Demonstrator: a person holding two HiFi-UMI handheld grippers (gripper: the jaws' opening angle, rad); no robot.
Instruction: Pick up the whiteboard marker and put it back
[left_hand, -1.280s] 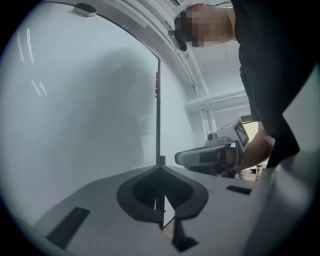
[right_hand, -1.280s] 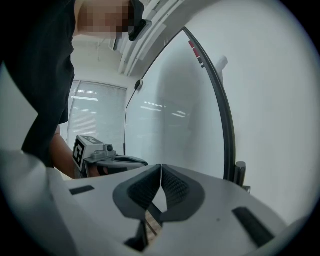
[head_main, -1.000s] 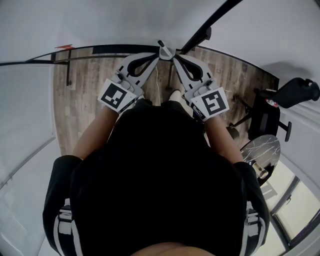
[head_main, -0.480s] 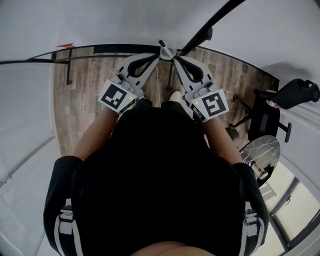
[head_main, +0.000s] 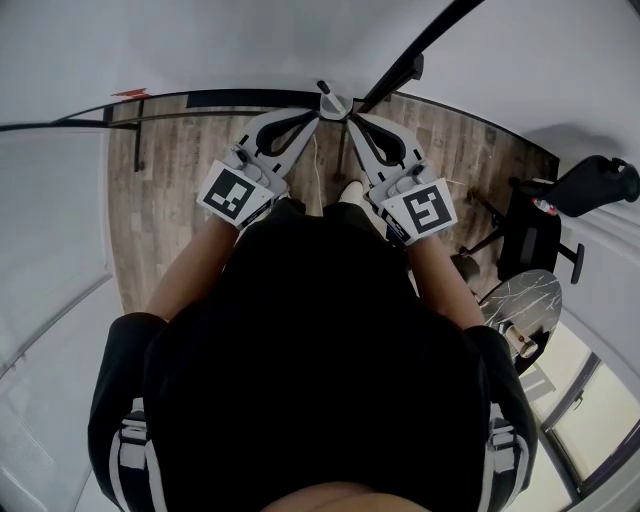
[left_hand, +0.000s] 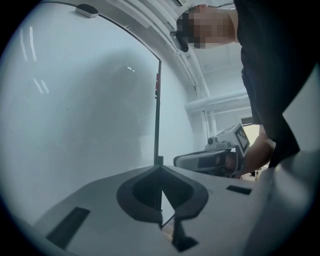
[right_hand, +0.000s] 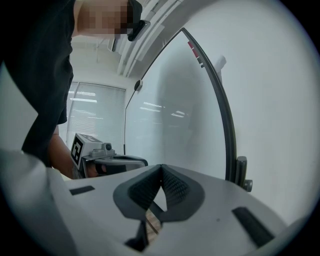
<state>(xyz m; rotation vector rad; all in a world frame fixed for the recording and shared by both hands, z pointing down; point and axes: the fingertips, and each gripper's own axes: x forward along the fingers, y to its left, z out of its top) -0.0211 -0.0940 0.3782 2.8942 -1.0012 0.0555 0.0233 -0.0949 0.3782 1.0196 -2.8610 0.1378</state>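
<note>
Whiteboard marker cannot be made out in any of the three views, and neither pair of tongs grips it. Head view, looking steeply down: a person in a dark top (head_main: 320, 350) fills the lower frame, with bare forearms (head_main: 185, 275) reaching forward over a wood-plank floor (head_main: 170, 200). The left tongs (head_main: 322, 106) and the right tongs (head_main: 346, 110) angle inward so that their tips come together just in front of a whiteboard (head_main: 250, 45), whose dark frame edge (head_main: 415, 45) runs up to the right. A black office chair (head_main: 540, 225) stands at the far right. Left gripper view: the left tongs are clenched, their dark pads (left_hand: 140, 192) meeting at the tips with nothing between them. Beyond them the glossy whiteboard spreads to the left of its upright frame edge, and the right tongs show level at the right. Right gripper view: the right tongs are clenched too, their ribbed pads (right_hand: 175, 187) touching at the tips and holding nothing. The whiteboard rises ahead with its frame curving up at the right and a small red mark (right_hand: 190, 45) near the top of that frame, and the left tongs show at the left
</note>
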